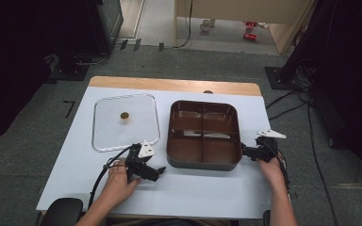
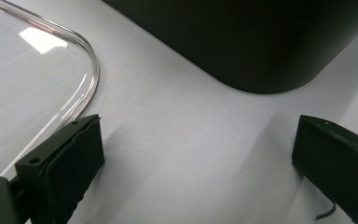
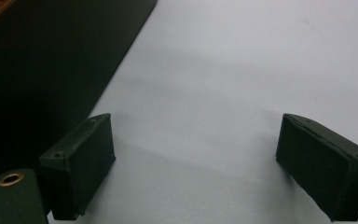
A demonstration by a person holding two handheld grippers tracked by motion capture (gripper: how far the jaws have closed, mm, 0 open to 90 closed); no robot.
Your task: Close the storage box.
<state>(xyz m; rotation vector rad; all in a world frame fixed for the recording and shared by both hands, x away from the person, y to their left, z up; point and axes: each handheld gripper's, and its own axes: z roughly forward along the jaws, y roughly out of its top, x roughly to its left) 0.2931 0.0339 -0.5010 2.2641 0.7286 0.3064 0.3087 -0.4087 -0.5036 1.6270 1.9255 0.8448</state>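
Tray (image 1: pixel 204 162), brown and divided into four, centre-right of the high view on white table (image 1: pixel 207 186). Clear lid (image 1: pixel 104 127) centre-left, flat, apart from tray. Left gripper (image 1: pixel 158 170) just below lid's lower right corner, jaws spread, nothing between. Right gripper (image 1: pixel 243 151) at tray's right edge, likewise released, empty.

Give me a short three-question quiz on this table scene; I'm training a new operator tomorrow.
1. How many compartments does the brown tray have?
2. True or false: the left claw grips the clear lid.
3. Which lies nearer the right claw: A) the lid, B) the tray?

Key:
1. Four.
2. False; its jaws stand open over the white table cover, with nothing between them.
3. B; the right claw, also open, sits at the tray's right side.
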